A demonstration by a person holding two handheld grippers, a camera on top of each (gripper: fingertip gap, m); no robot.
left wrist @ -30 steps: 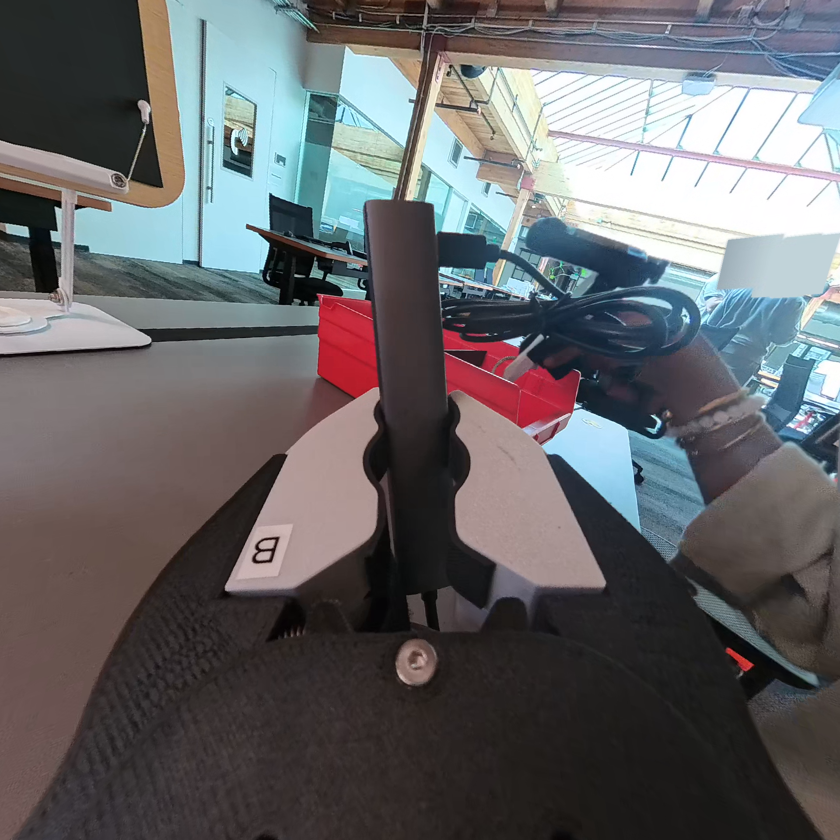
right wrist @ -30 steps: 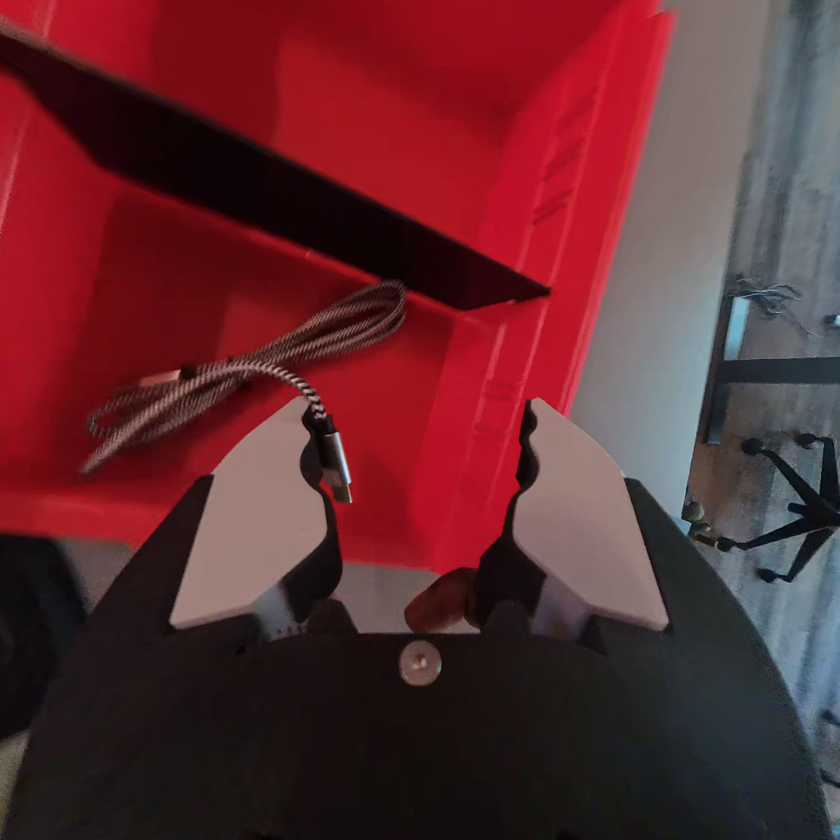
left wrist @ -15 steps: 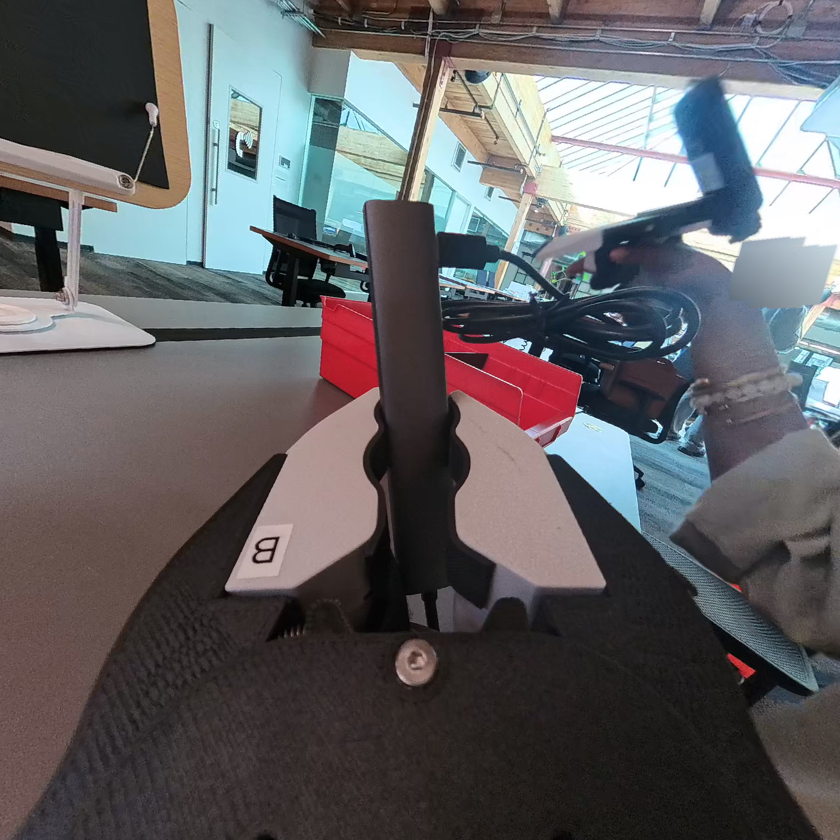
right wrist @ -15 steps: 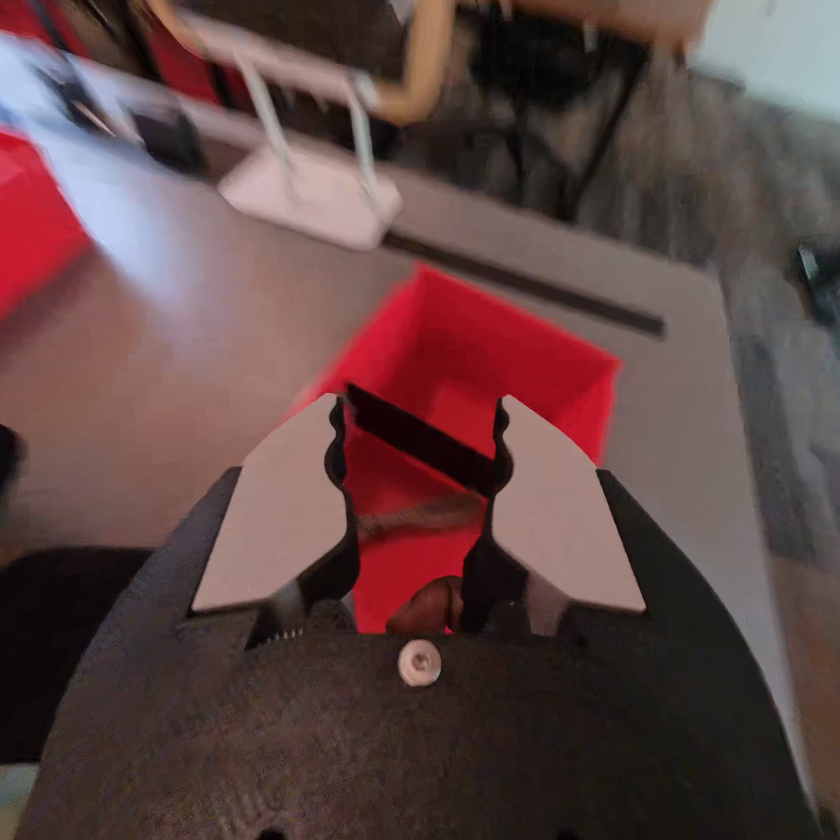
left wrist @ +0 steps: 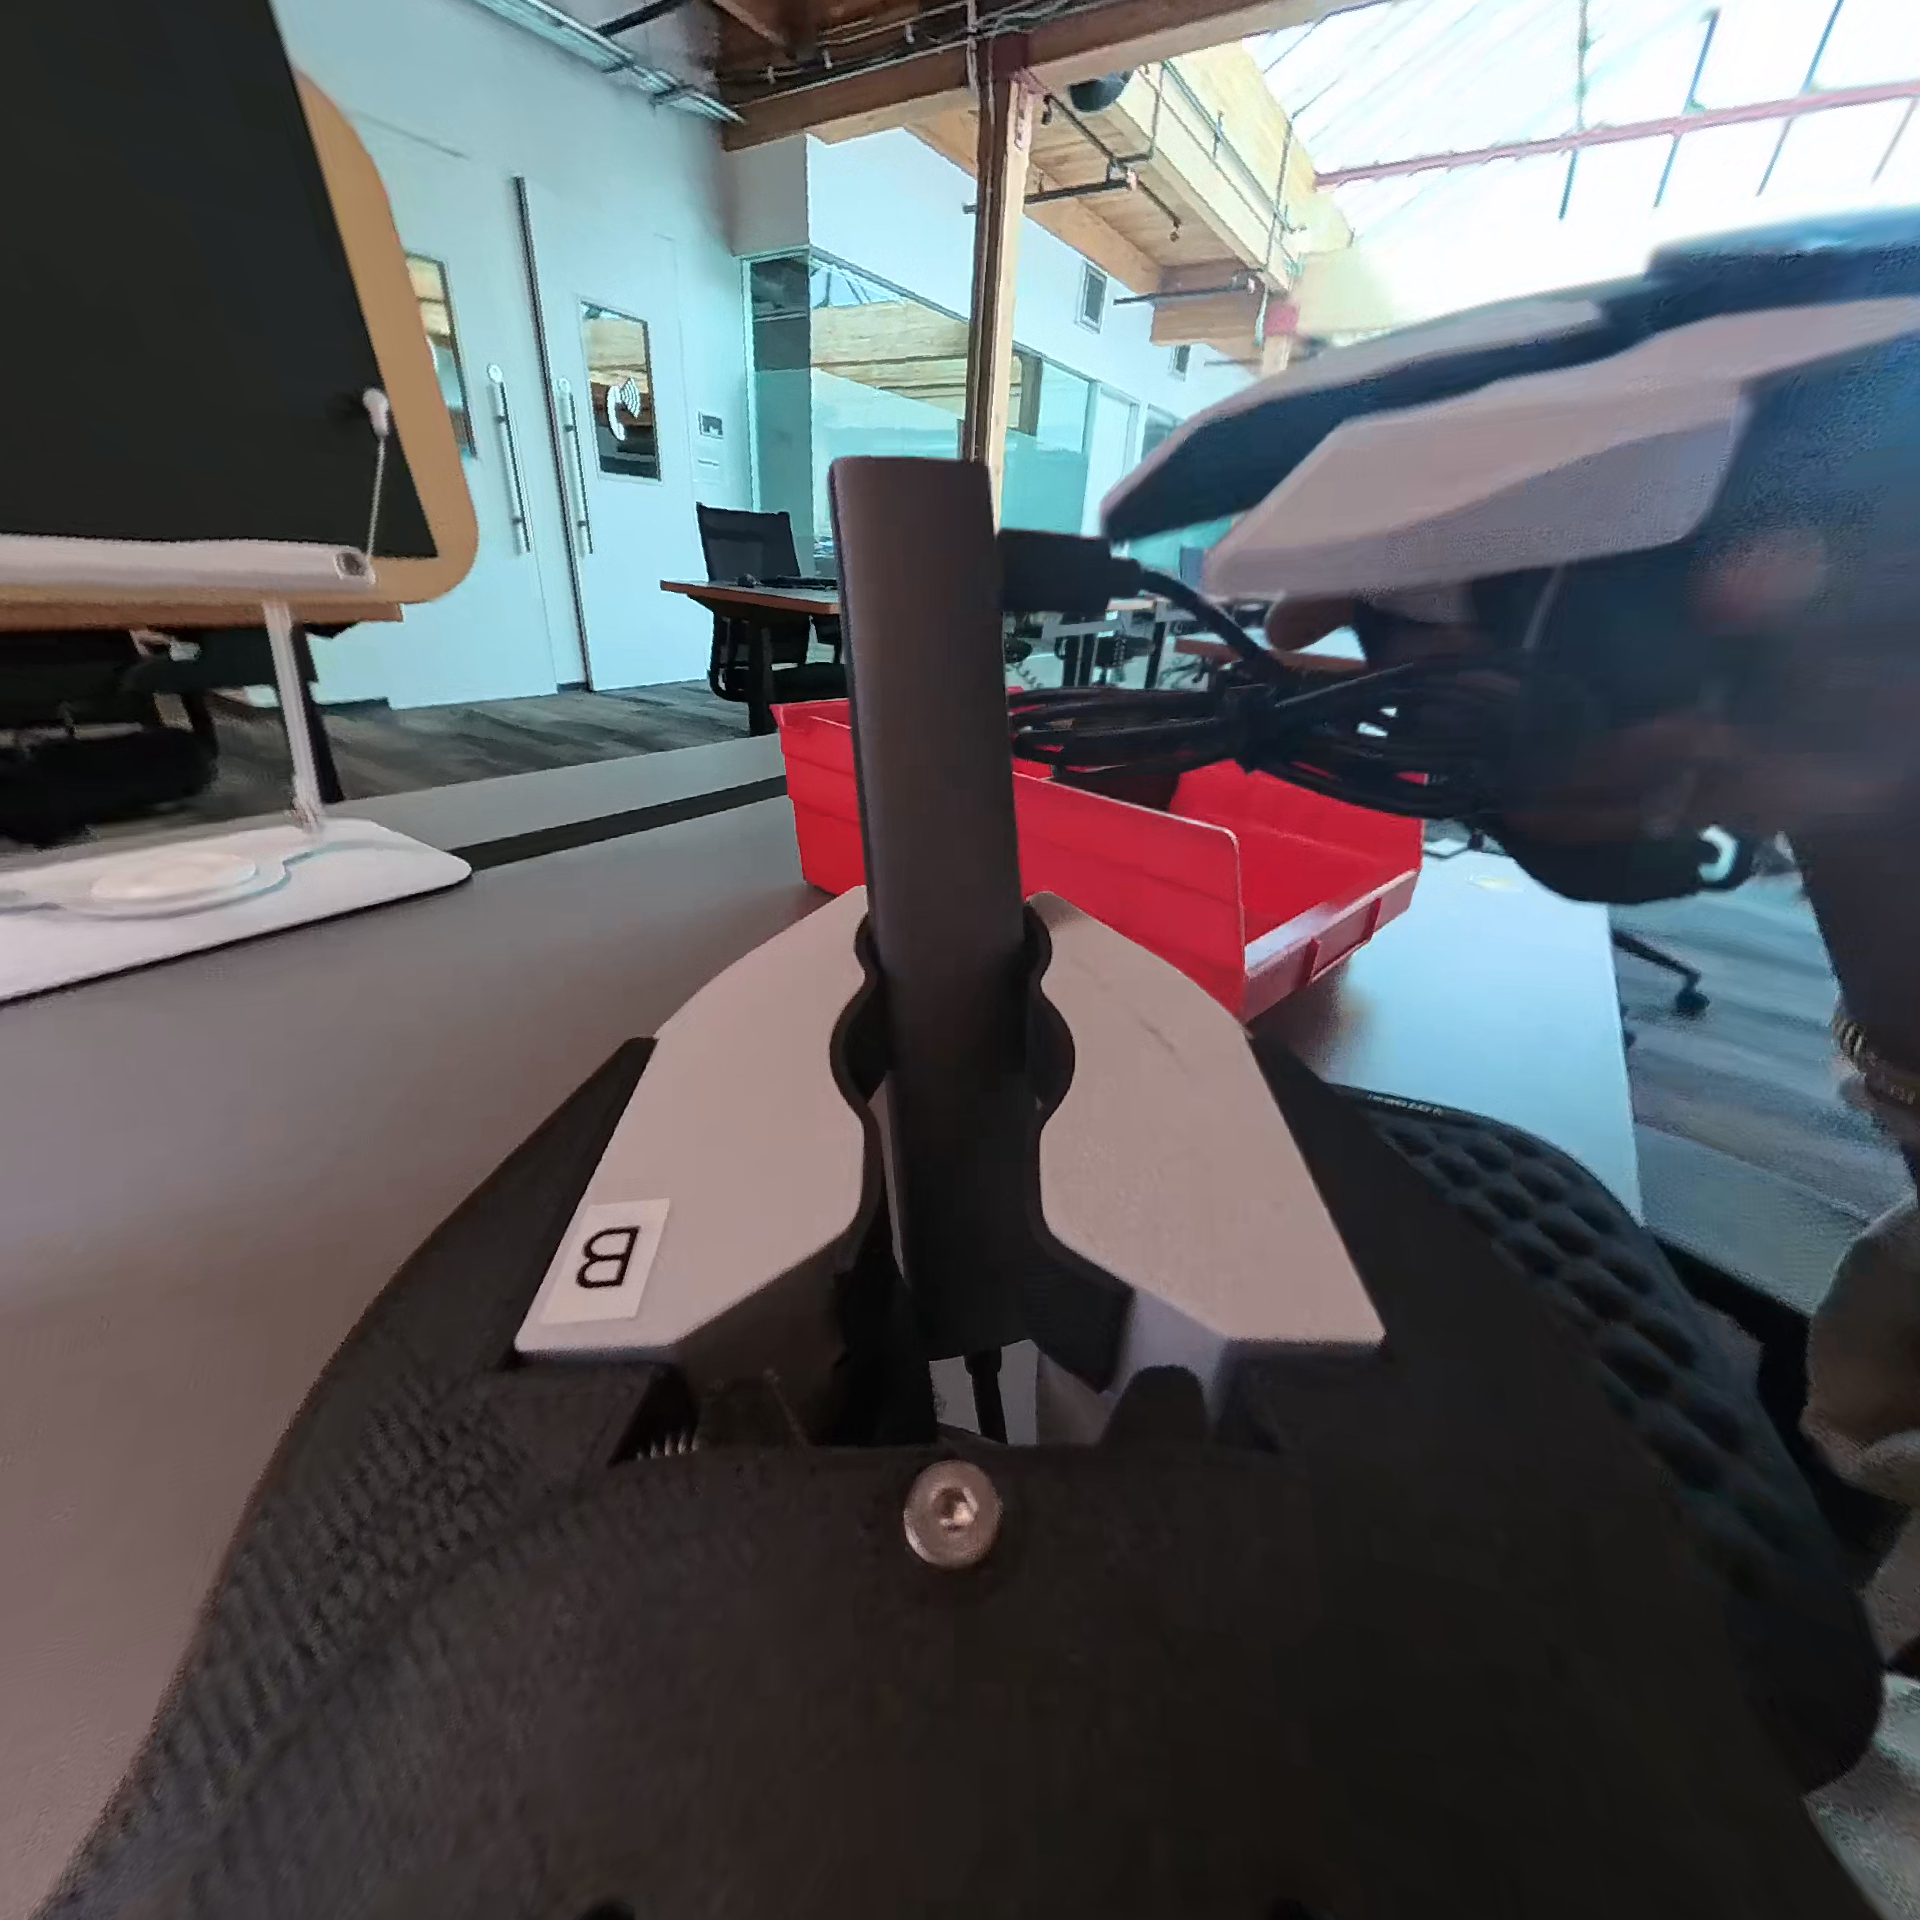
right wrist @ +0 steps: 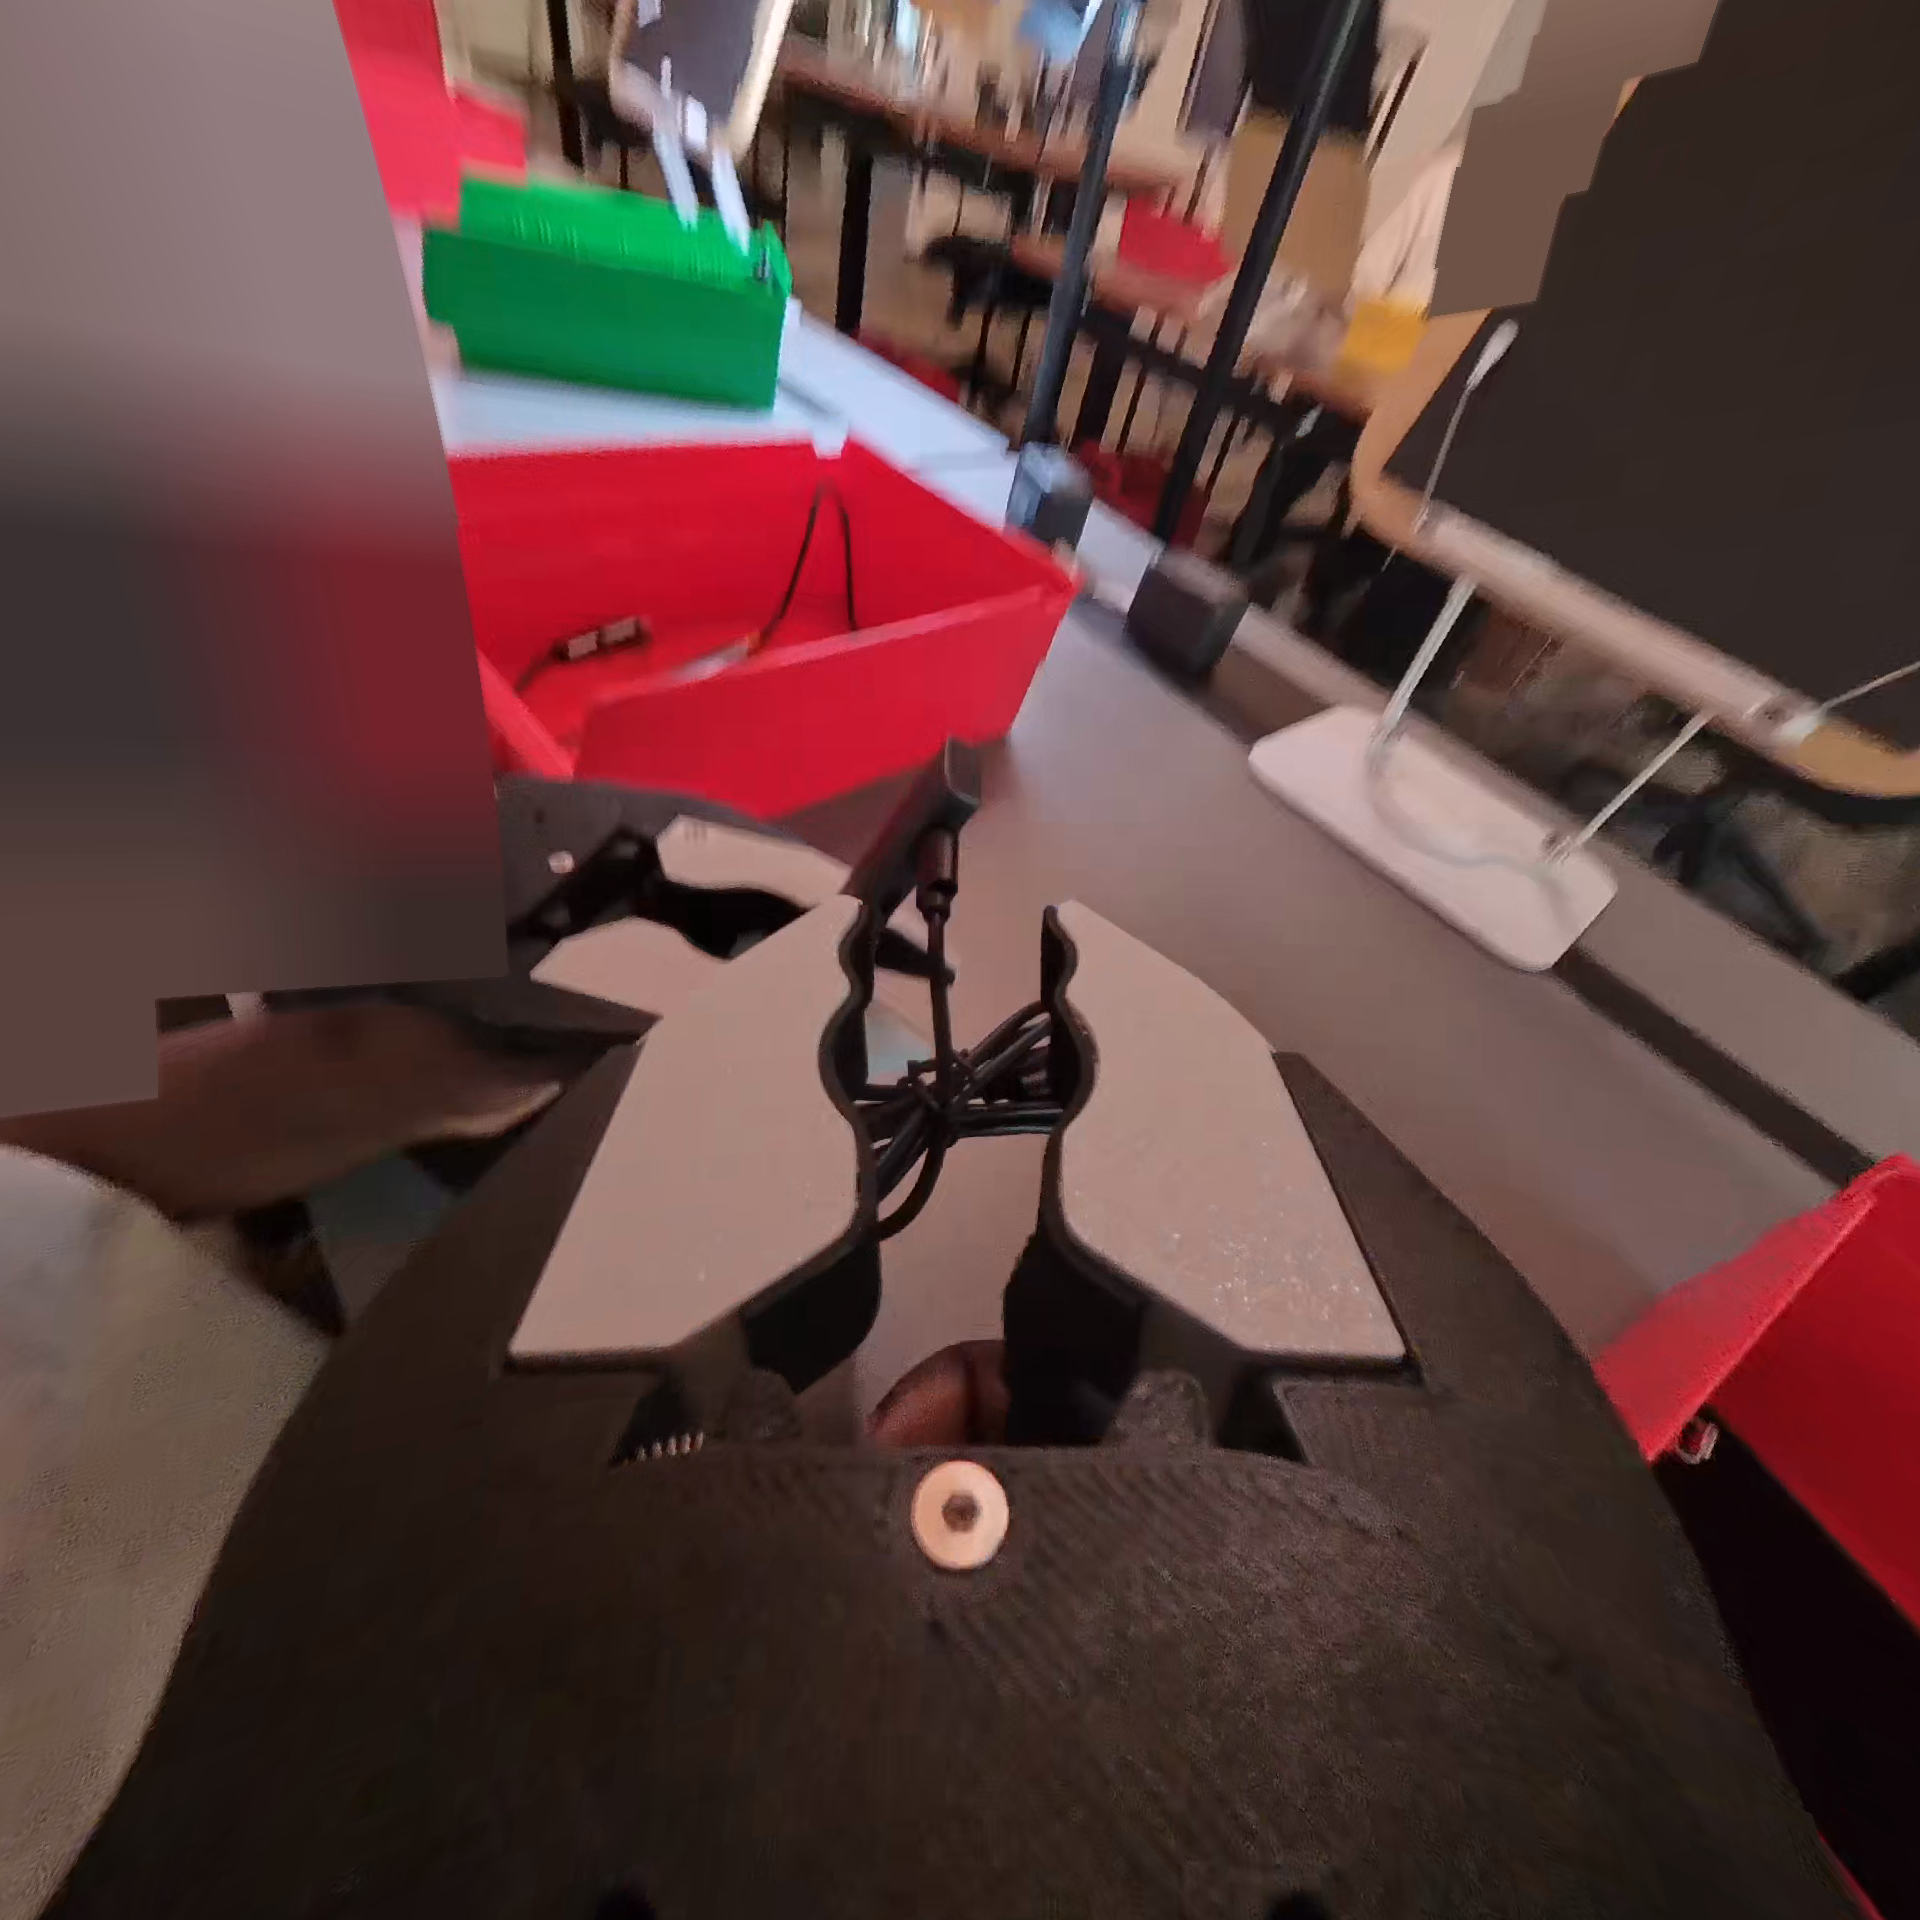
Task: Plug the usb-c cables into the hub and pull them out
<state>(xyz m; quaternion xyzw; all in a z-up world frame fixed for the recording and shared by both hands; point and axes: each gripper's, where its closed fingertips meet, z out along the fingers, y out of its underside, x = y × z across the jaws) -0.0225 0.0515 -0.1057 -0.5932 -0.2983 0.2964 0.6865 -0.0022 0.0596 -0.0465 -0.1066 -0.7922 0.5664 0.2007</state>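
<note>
My left gripper [left wrist: 945,914] is shut on a slim dark grey hub [left wrist: 914,675] and holds it upright above the table. A black usb-c cable plug [left wrist: 1049,566] sits in the hub's right side near the top. Its coiled bundle [left wrist: 1247,727] hangs to the right. My right gripper [right wrist: 951,914] is open, with the plug [right wrist: 940,862] and the bundle [right wrist: 956,1101] showing between its fingers. It appears blurred in the left wrist view [left wrist: 1164,545], close beside the plug. The left gripper's fingers [right wrist: 727,847] show at the left of the right wrist view.
A red bin [left wrist: 1299,883] stands just beyond the hub. In the right wrist view, another red bin [right wrist: 779,644] holds cables, with a green bin [right wrist: 603,301] behind it. A white stand base [right wrist: 1434,831] sits on the grey table [right wrist: 1195,987].
My right gripper has swung up and away from the red bin with the braided cable, over to the hub and the black cable bundle. My left gripper still holds the hub.
</note>
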